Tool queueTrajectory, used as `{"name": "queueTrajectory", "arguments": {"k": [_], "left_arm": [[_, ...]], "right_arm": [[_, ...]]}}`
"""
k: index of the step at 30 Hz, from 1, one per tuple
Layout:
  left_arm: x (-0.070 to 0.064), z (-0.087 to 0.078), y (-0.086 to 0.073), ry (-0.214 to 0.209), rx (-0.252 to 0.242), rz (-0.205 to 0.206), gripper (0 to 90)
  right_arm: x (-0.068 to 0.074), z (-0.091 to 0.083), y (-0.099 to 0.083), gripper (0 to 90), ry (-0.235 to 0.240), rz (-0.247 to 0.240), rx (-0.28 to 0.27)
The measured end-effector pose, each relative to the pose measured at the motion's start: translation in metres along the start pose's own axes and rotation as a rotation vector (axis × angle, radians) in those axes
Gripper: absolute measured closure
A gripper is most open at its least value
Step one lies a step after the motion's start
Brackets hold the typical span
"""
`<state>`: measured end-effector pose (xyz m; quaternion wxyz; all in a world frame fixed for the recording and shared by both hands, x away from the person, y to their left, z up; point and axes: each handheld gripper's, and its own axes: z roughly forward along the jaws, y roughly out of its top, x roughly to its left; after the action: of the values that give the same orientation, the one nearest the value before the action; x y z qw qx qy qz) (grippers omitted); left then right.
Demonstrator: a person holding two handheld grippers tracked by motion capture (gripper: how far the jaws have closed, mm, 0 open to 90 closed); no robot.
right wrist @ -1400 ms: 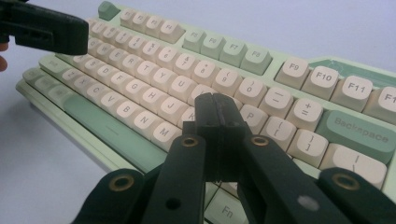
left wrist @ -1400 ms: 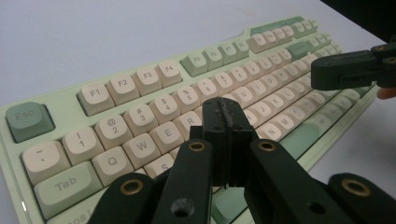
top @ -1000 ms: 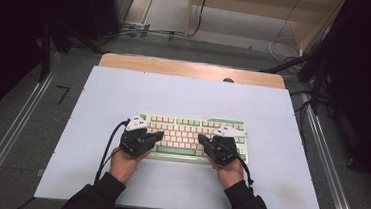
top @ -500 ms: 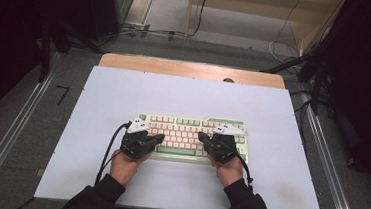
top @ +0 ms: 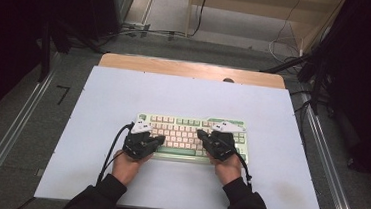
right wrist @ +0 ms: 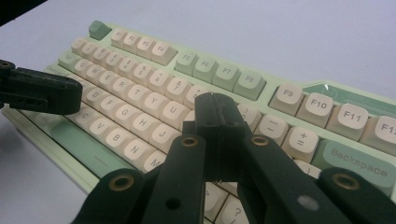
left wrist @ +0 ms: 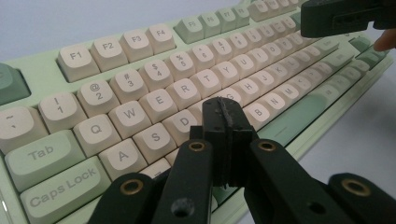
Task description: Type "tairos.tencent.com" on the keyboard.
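Hovering with both pairs of tongs pressed together over the green-and-cream keyboard point(top: 191, 137), left tongs point(left wrist: 223, 122) near D, right tongs point(right wrist: 215, 122) shifted slightly right, poised for key presses.

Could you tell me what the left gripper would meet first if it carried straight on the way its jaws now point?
Most likely the keyboard: the left gripper, jaws shut, points down over the F or G keys, though exact depth is unclear.

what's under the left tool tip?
The left tool, shut, sits over the keyboard in the home row right of D. The key beneath is covered; whether the tip touches it can't be told.
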<state>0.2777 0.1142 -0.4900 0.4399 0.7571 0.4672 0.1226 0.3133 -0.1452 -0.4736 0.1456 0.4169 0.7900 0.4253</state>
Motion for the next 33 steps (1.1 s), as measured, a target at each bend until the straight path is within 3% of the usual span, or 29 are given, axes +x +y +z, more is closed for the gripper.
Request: {"name": "queueTrajectory", "arguments": {"k": [25,33], "left_arm": [[-0.003,0.008,-0.003,0.002,0.026,0.011,90.0],[-0.001,-0.002,0.0,-0.011,-0.044,-0.021,90.0]], "right_arm": [[0.001,0.002,0.0,87.2,0.001,0.002,0.004],[0.0,0.002,0.001,87.2,0.0,0.007,0.003]]}}
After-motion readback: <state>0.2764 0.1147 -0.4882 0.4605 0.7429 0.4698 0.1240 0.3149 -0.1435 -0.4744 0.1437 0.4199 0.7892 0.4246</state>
